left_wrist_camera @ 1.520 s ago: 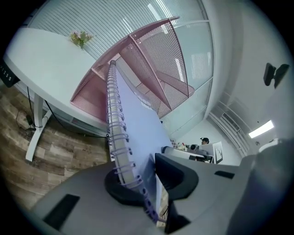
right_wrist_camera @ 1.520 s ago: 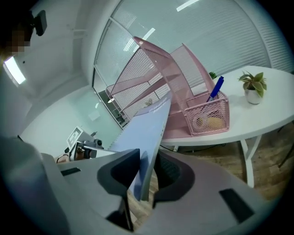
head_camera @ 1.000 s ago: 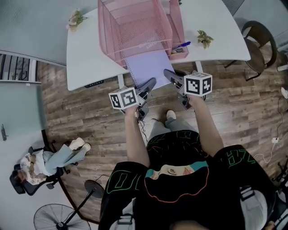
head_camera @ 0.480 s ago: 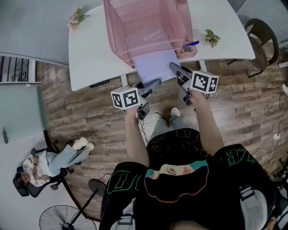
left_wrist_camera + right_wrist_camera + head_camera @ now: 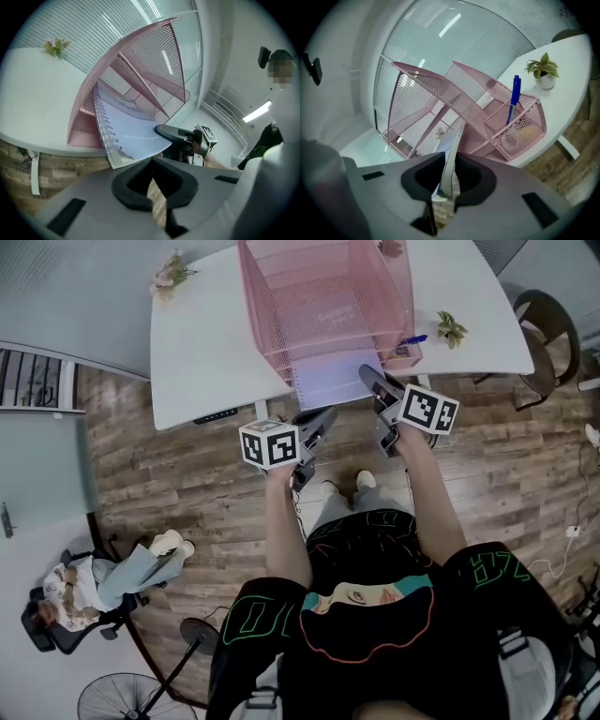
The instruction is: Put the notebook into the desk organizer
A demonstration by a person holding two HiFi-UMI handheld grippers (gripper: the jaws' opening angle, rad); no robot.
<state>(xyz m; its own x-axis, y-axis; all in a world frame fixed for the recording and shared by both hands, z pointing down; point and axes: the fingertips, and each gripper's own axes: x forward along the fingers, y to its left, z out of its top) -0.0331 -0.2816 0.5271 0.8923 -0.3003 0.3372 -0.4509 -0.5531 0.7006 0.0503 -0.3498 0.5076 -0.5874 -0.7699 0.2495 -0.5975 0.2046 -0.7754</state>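
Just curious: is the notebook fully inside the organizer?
Only partly: the notebook sticks out of the organizer, held by the right gripper.

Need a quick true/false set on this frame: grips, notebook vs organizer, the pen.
1. The right gripper is clamped on the notebook. True; its jaws have just eased slightly wider, with the pads on the notebook's edge.
2. The left gripper grips the notebook too. False: its jaws have just closed on nothing, and the notebook lies ahead of them.
3. The notebook sits fully inside the desk organizer. False: its near end sticks out past the table edge.
4. A blue pen stands in the desk organizer's side compartment. True.
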